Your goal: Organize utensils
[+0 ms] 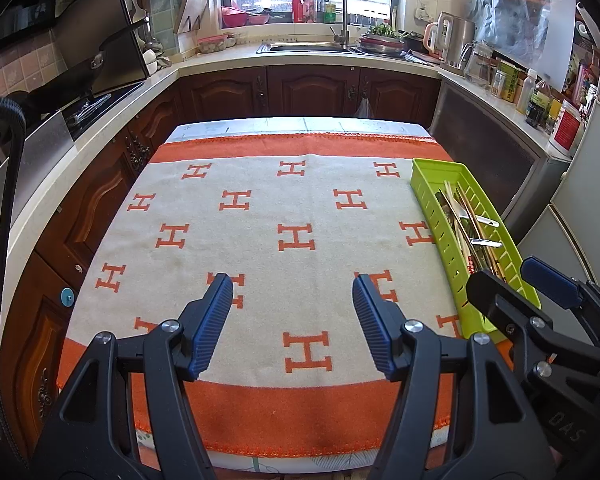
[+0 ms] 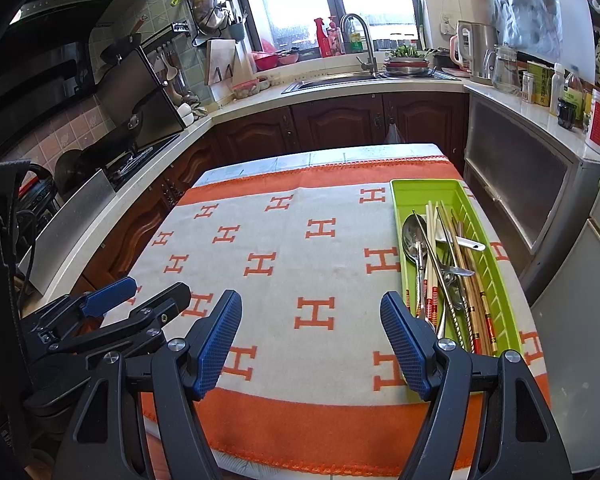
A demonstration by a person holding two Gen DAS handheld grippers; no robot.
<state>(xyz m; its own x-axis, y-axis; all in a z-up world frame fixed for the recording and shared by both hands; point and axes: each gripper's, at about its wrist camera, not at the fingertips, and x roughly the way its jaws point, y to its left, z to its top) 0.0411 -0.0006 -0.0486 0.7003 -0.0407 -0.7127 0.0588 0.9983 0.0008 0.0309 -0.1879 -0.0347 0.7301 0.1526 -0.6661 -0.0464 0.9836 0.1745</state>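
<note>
The cloth (image 2: 300,264) looks matt, woolly. The tray (image 2: 398,208) at right is glossy green plastic, holding a shiny metal spoon (image 2: 412,240) and chopsticks (image 2: 466,280), probably wood. Gripper pads (image 2: 216,344) are ribbed blue rubber.

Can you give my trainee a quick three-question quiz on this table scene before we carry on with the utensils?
1. True or false: the left gripper is holding a spoon.
2. Where are the chopsticks and the large spoon right now?
A. Spread over the orange blanket
B. Inside the green tray
C. In the sink
3. Fill the blank: the green tray sits near the table's ___ edge, as seen from both wrist views.

Key
1. False: both the left gripper and the right gripper stand open with nothing between the fingers.
2. B.
3. Right; the orange blanket beside it carries no utensils.
</note>
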